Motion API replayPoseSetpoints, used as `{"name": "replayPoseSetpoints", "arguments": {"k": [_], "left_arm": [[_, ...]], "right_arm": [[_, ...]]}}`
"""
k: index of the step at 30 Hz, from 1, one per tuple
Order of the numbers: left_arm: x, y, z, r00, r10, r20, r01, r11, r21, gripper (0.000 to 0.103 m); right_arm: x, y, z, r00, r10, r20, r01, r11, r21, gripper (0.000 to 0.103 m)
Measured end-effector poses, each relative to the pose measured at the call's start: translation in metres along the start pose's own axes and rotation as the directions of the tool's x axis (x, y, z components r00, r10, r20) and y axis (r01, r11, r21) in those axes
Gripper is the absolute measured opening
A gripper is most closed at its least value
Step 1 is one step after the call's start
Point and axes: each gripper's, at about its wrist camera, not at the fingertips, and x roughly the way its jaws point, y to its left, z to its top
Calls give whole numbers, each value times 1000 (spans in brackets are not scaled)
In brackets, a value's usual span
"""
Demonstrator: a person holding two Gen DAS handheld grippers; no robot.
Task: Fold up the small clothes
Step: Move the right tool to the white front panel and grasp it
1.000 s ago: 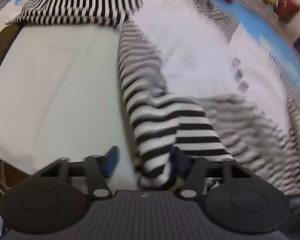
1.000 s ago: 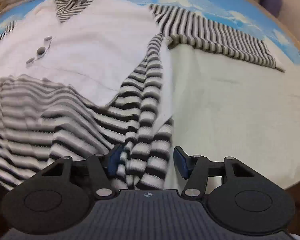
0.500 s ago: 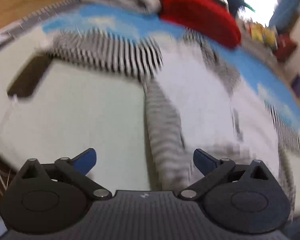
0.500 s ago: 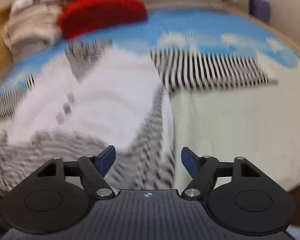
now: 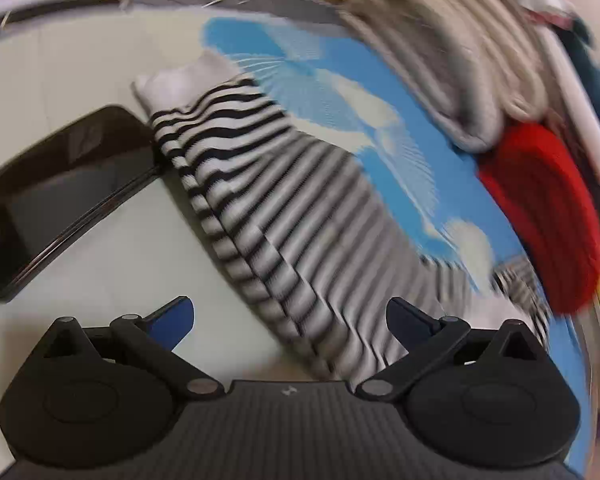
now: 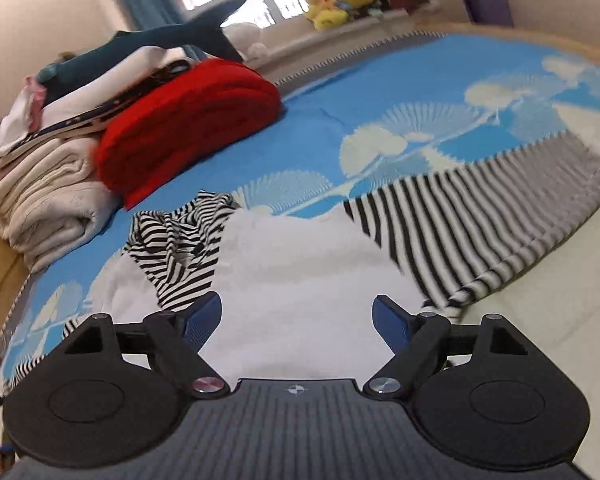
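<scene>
Small white knit garment with black-and-white striped sleeves, spread flat on a bedspread printed in blue with pale clouds and fans; soft ribbed weave, striped hood bunched at the far end. One striped sleeve stretched out straight, white cuff just beside a glossy black phone on the pale green part of the cover. Left gripper spread fully wide, jaws just been opening, the sleeve beneath them but ungripped. Right gripper wide too, jaws just been opening, nothing clamped. Beyond: thick folded red blanket, cream quilted stack, yellow plush toys on the windowsill
</scene>
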Motion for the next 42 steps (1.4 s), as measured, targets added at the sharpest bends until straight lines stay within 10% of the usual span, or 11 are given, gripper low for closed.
{"name": "replayPoseSetpoints", "arguments": {"k": [4, 7, 9, 13, 15, 18, 20, 25, 27, 32, 42], "left_arm": [[25, 0, 20, 996, 59, 66, -54, 996, -70, 101], [25, -15, 33, 988, 105, 116, -102, 994, -32, 6], [4, -40, 34, 955, 142, 262, -145, 989, -7, 3], [-38, -137, 9, 935, -95, 341, 3, 965, 262, 3], [-57, -192, -33, 925, -274, 262, 141, 890, 434, 4], [-73, -254, -137, 892, -453, 0, 325, 640, 696, 38], [-66, -265, -209, 900, -398, -178, 372, 487, 790, 98], [-49, -220, -273, 976, -178, -128, 170, 250, 953, 102], [-55, -196, -253, 988, -139, -62, 101, 298, 949, 102], [-58, -151, -171, 1000, -16, 17, -2, 658, 753, 102], [-2, -129, -99, 979, -60, -193, 147, 865, 480, 102]], "right_arm": [[20, -18, 0, 997, -44, -66, 51, 993, 104, 84], [17, -22, 3, 997, -30, -70, 38, 992, 124, 84], [14, -23, 6, 997, -10, -73, 19, 992, 122, 84], [2, -20, 10, 999, 15, -49, -9, 994, 109, 84], [-2, -17, 12, 999, 29, -41, -25, 996, 90, 83], [-5, -18, 14, 999, 28, -38, -24, 996, 85, 83], [-7, -22, 15, 999, 20, -37, -16, 995, 103, 83], [-12, -35, 19, 998, 35, -59, -26, 989, 148, 84], [-13, -37, 20, 996, 57, -70, -46, 987, 154, 84], [-11, -22, 16, 992, 97, -76, -87, 988, 128, 84], [62, 122, 14, 976, 177, -125, -204, 944, -260, 83]]}}
